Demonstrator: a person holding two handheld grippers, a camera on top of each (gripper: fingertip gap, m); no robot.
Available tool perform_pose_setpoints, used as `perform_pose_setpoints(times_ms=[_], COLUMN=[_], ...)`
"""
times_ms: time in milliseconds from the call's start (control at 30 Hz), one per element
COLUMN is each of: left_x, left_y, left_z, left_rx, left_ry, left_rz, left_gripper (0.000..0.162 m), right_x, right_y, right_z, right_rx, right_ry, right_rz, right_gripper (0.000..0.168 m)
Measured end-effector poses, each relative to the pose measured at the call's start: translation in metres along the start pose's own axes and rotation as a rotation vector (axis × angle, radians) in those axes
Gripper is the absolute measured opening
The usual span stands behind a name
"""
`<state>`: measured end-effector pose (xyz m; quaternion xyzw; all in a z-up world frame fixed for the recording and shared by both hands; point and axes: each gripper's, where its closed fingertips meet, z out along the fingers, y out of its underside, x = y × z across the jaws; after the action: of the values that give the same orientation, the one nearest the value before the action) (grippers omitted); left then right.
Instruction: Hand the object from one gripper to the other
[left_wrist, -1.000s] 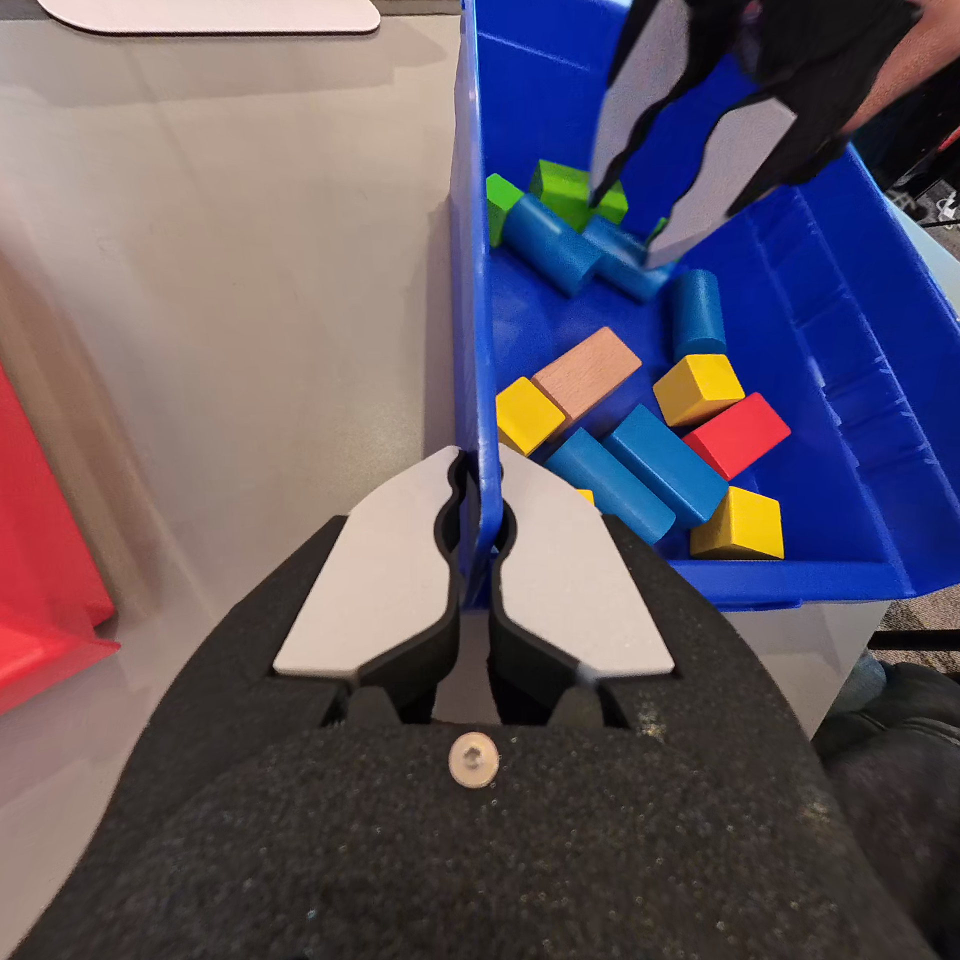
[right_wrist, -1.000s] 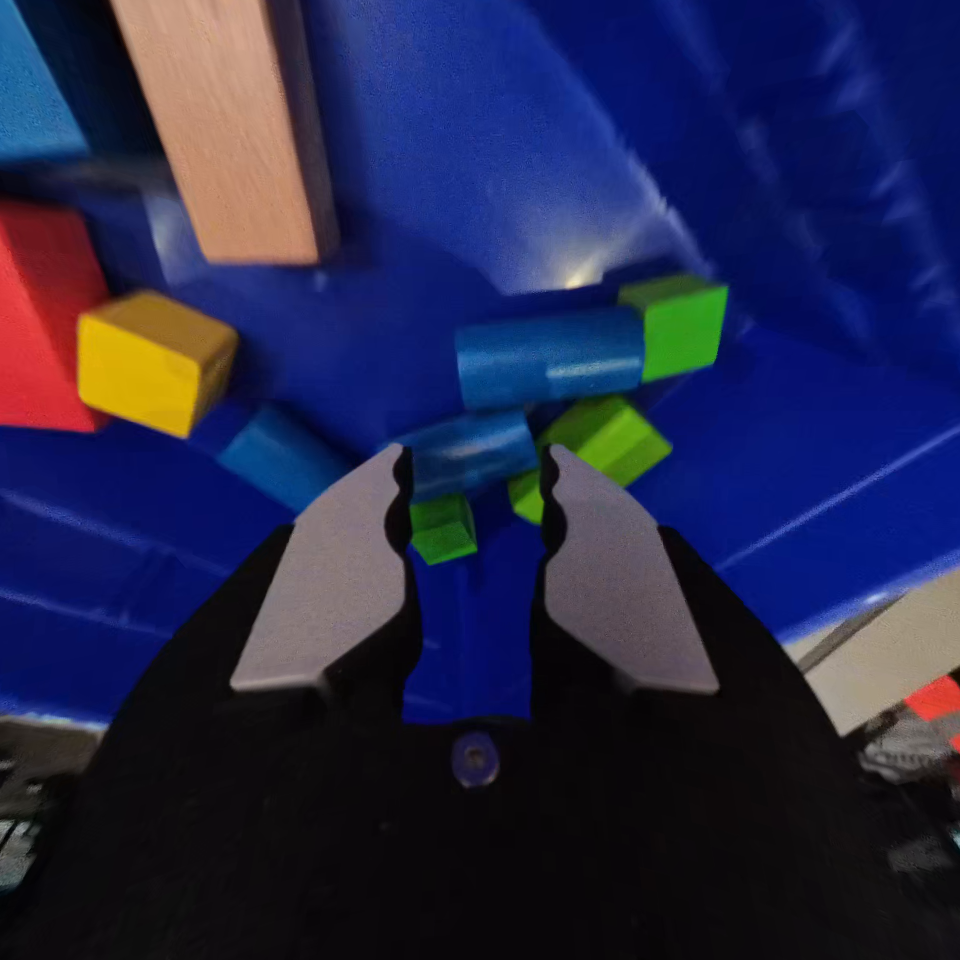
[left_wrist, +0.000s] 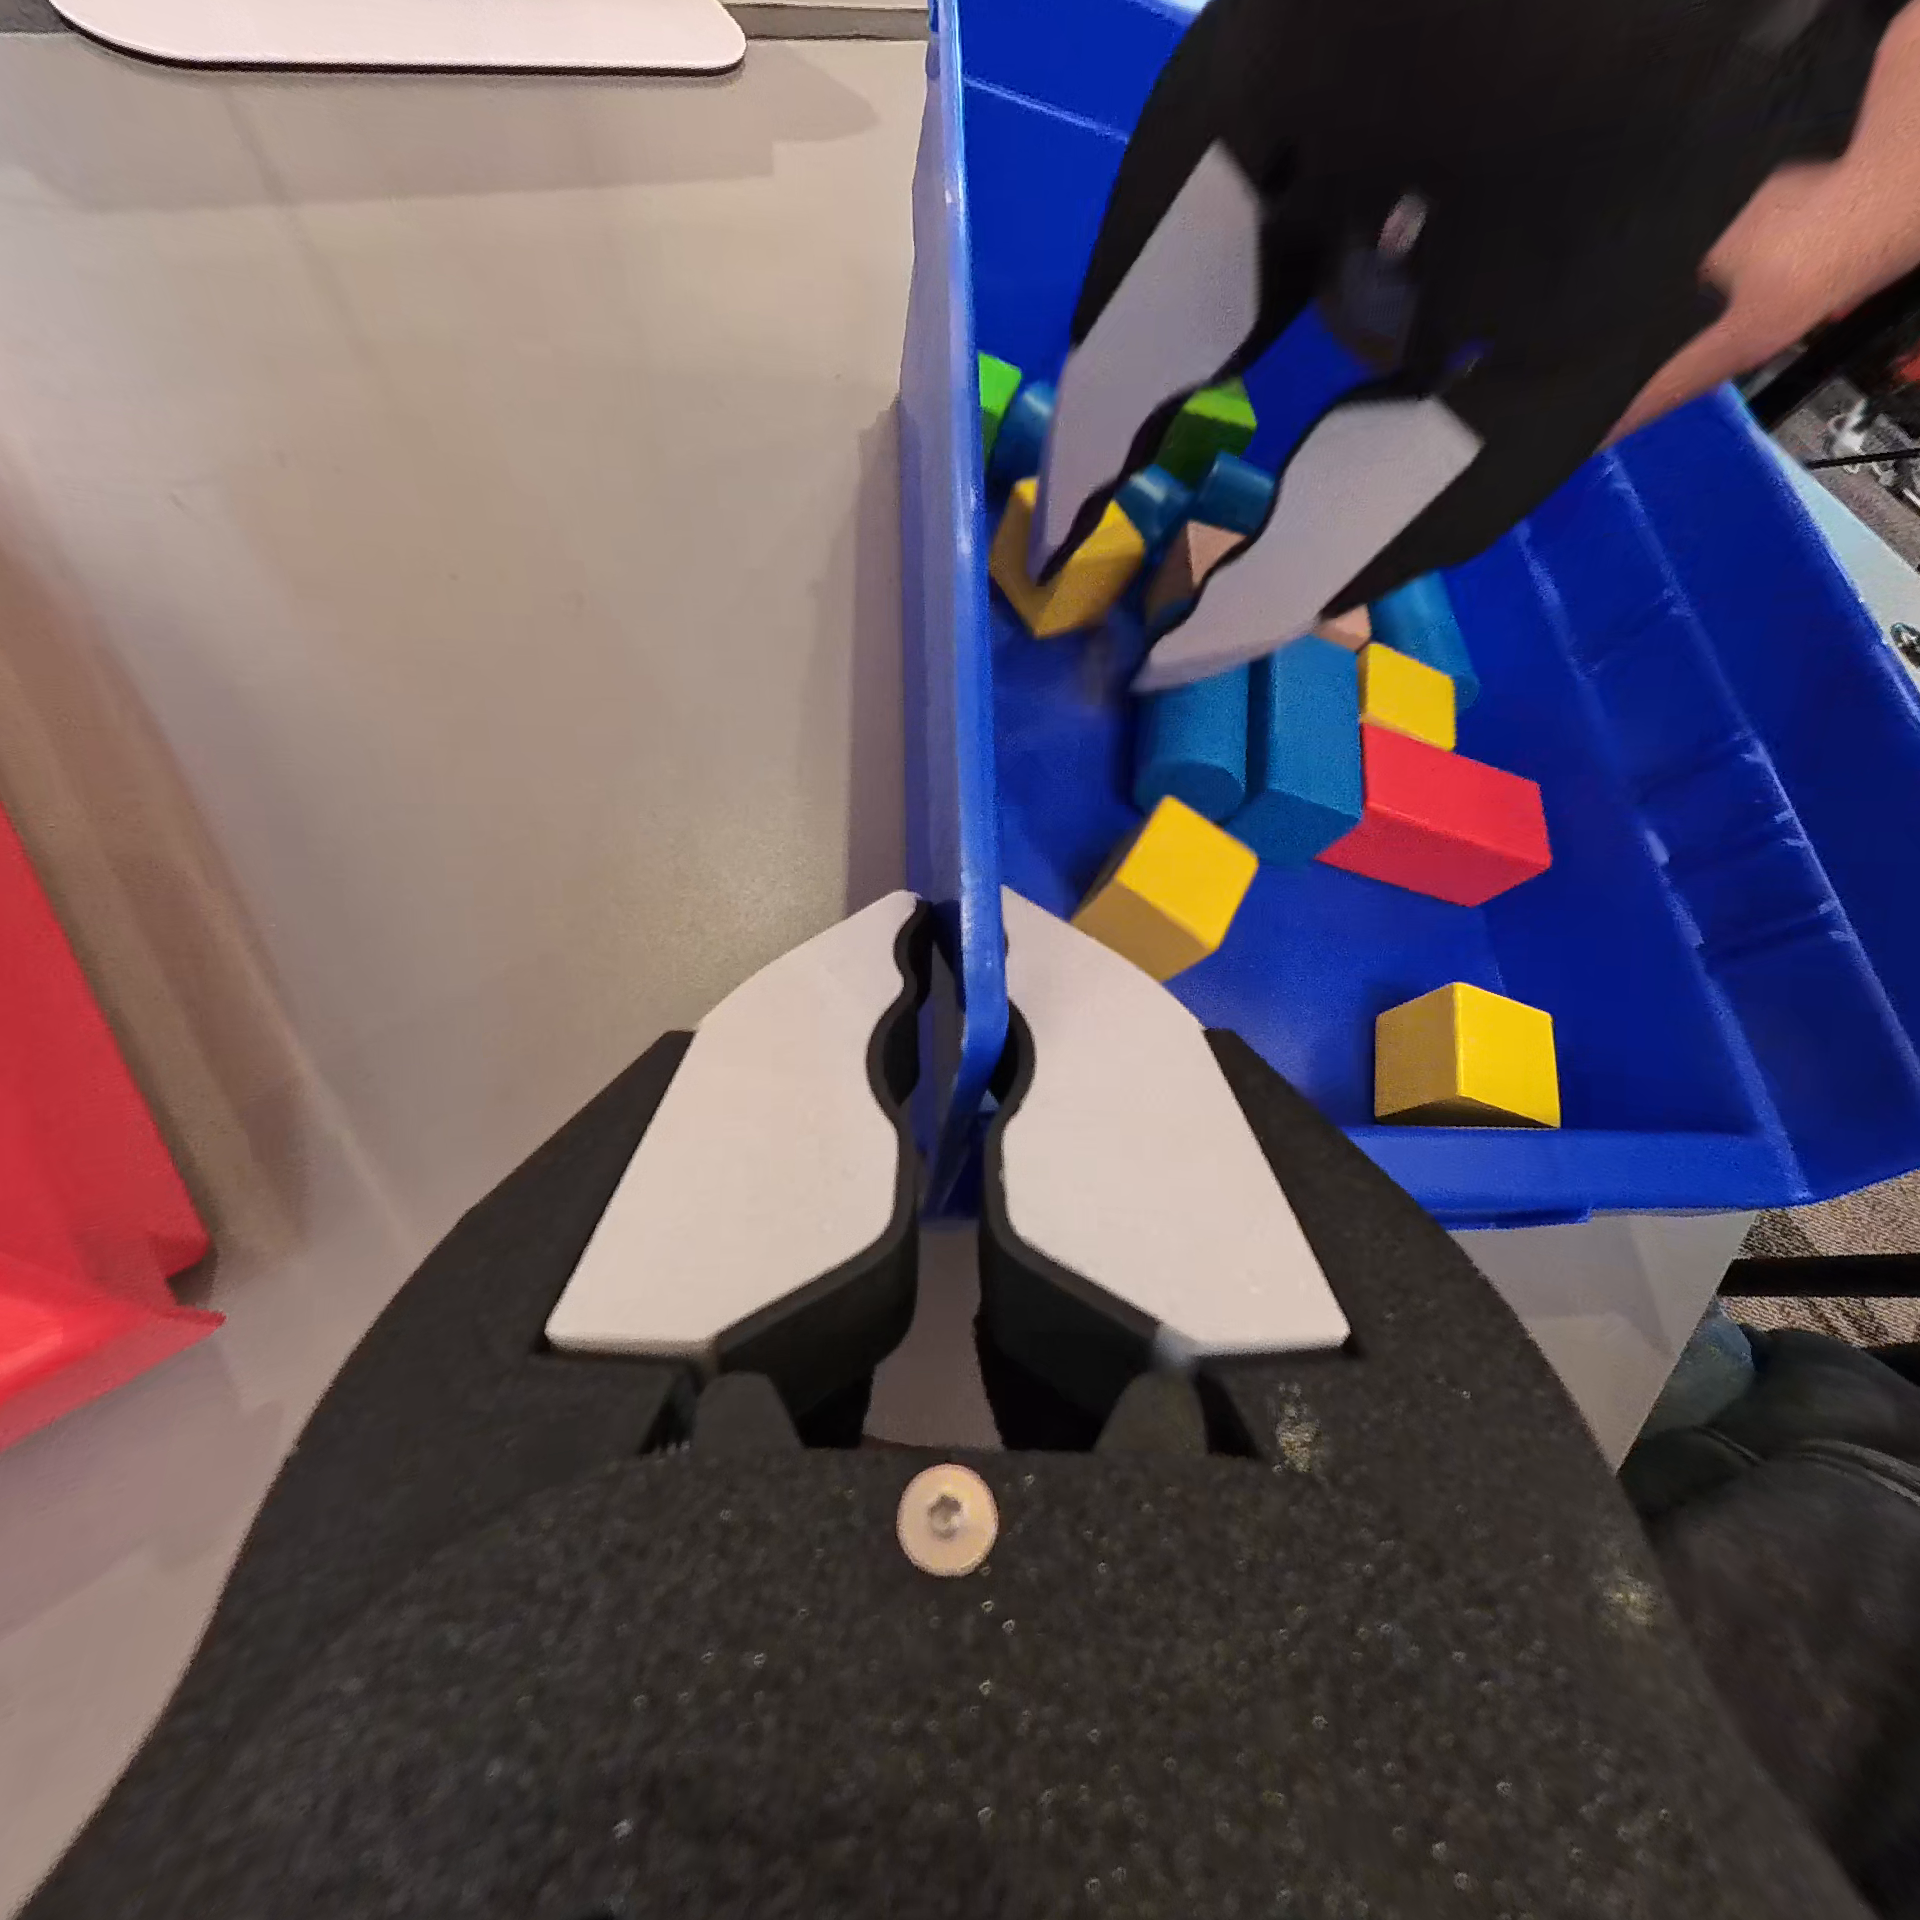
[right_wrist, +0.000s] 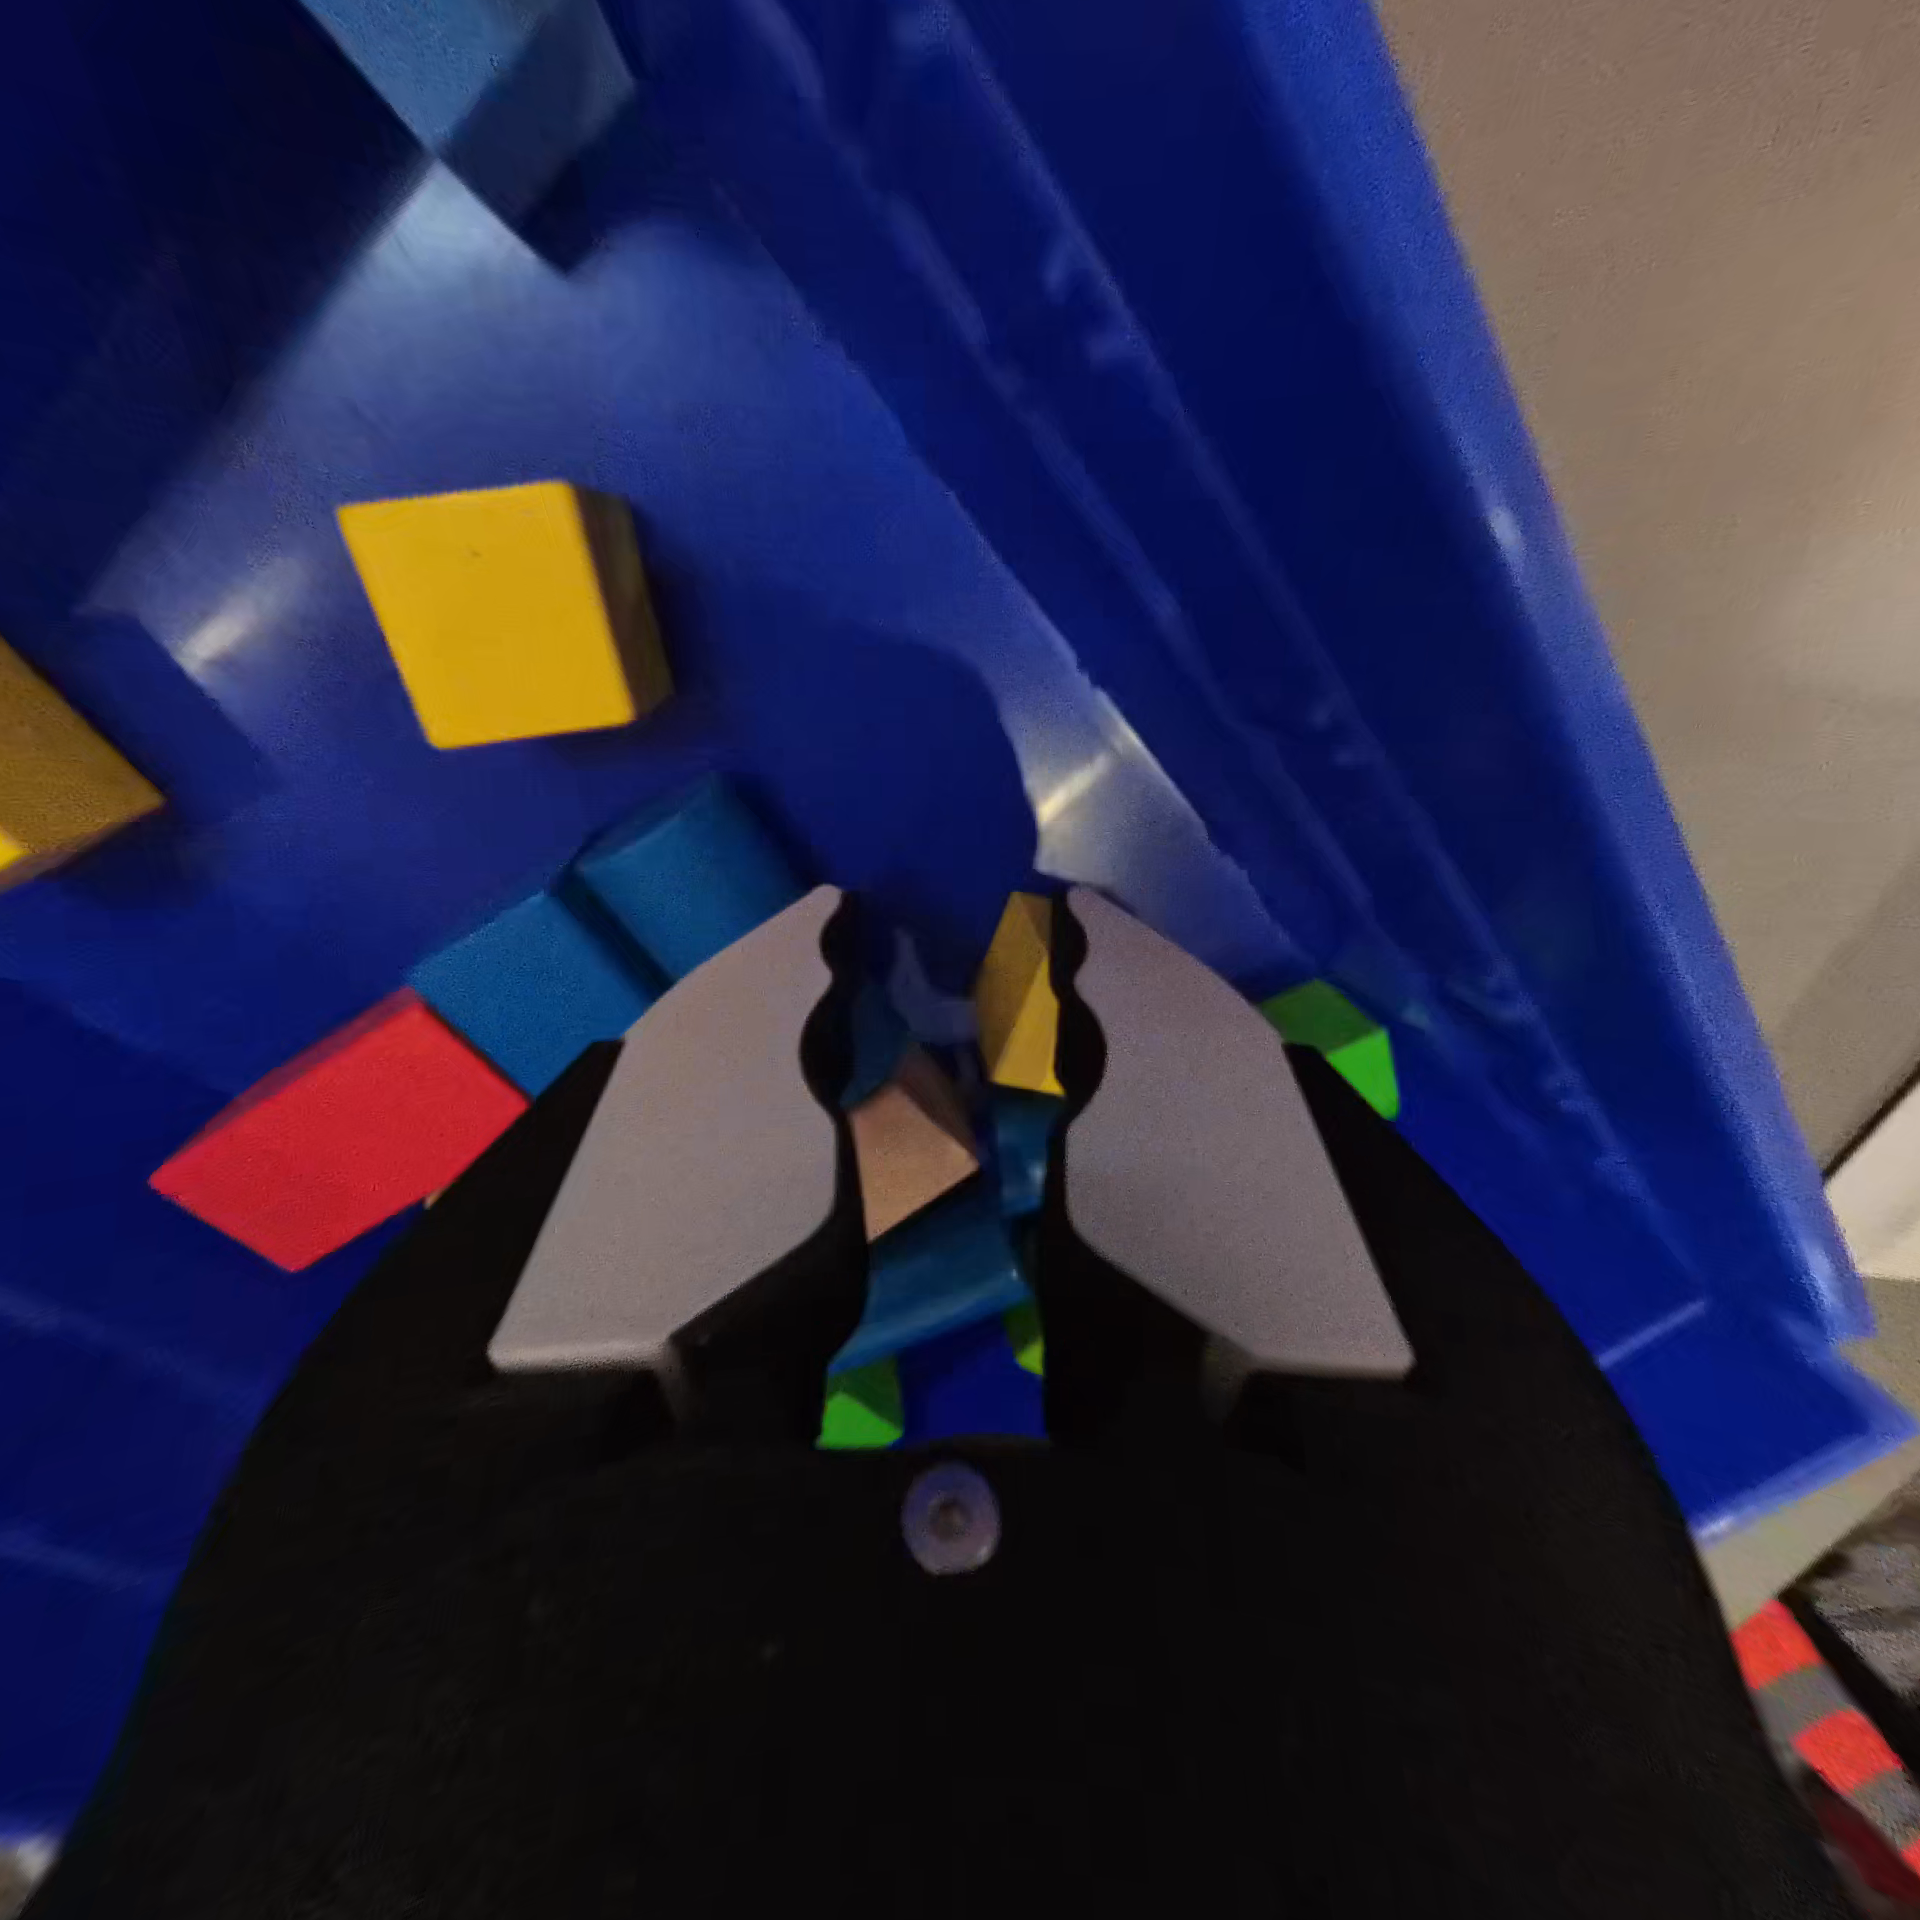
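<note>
While the left gripper (left_wrist: 951, 961) clamps the bin wall (left_wrist: 940, 582), the right gripper (right_wrist: 951, 951) gapes over crowded blocks (right_wrist: 914, 1153), perhaps catching two.

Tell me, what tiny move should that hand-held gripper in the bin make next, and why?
Probably ease down and shut. The right gripper hangs open among the blocks, holding nothing, with a yellow block against one finger, while the left gripper clamps the bin wall.
</note>
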<state>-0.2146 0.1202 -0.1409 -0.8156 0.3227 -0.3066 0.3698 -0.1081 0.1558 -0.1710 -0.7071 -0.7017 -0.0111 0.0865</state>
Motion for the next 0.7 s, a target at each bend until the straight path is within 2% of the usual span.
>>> perform_pose_setpoints(times_ms=[67, 133, 267, 333, 367, 467, 500, 533, 567, 600, 633, 700], left_x=[0.000, 0.000, 0.000, -0.002, -0.002, -0.002, -0.002, -0.001, -0.001, -0.002, -0.002, -0.002], left_y=[0.000, 0.000, 0.000, 0.000, 0.000, 0.000, 0.000, 0.000, 0.000, 0.000, 0.000, 0.000], left_z=[0.000, 0.000, 0.000, -0.001, -0.001, -0.001, -0.001, -0.001, -0.001, -0.001, -0.001, -0.001], left_rx=[0.000, -0.002, -0.003, -0.004, -0.002, 0.000, 0.000, 0.001, 0.003, 0.004, 0.004, 0.003], left_ry=[0.002, 0.003, 0.000, -0.005, 0.004, 0.005, 0.002, 0.004, 0.008, 0.011, 0.013, 0.010], left_rz=[-0.001, -0.003, -0.001, -0.012, -0.012, -0.005, -0.003, -0.004, -0.006, -0.009, -0.011, -0.009], left_gripper=[0.006, 0.006, 0.006, 0.005, 0.006, 0.006, 0.006, 0.006, 0.006, 0.006, 0.006, 0.007], right_x=[-0.009, -0.033, -0.069, -0.069, -0.068, -0.074, -0.077, -0.075, -0.071, -0.066, -0.060, -0.047], right_y=[-0.009, -0.046, -0.100, -0.111, -0.111, -0.094, -0.066, -0.036, -0.018, -0.012, -0.012, -0.013], right_z=[-0.019, -0.033, -0.009, 0.002, 0.002, 0.002, 0.005, 0.007, 0.001, -0.012, -0.028, -0.055], right_rx=[0.113, 0.274, 0.351, 0.373, 0.394, 0.369, 0.217, 0.069, 0.009, 0.025, 0.058, 0.096], right_ry=[-0.051, -0.089, -0.121, -0.114, -0.111, -0.149, -0.181, -0.198, -0.187, -0.172, -0.151, -0.086], right_rz=[0.072, 0.000, -0.142, -0.160, -0.196, -0.216, -0.258, -0.260, -0.235, -0.209, -0.195, -0.170], right_gripper=[0.040, 0.040, 0.046, 0.025, 0.025, 0.042, 0.023, 0.027, 0.042, 0.047, 0.038, 0.035])
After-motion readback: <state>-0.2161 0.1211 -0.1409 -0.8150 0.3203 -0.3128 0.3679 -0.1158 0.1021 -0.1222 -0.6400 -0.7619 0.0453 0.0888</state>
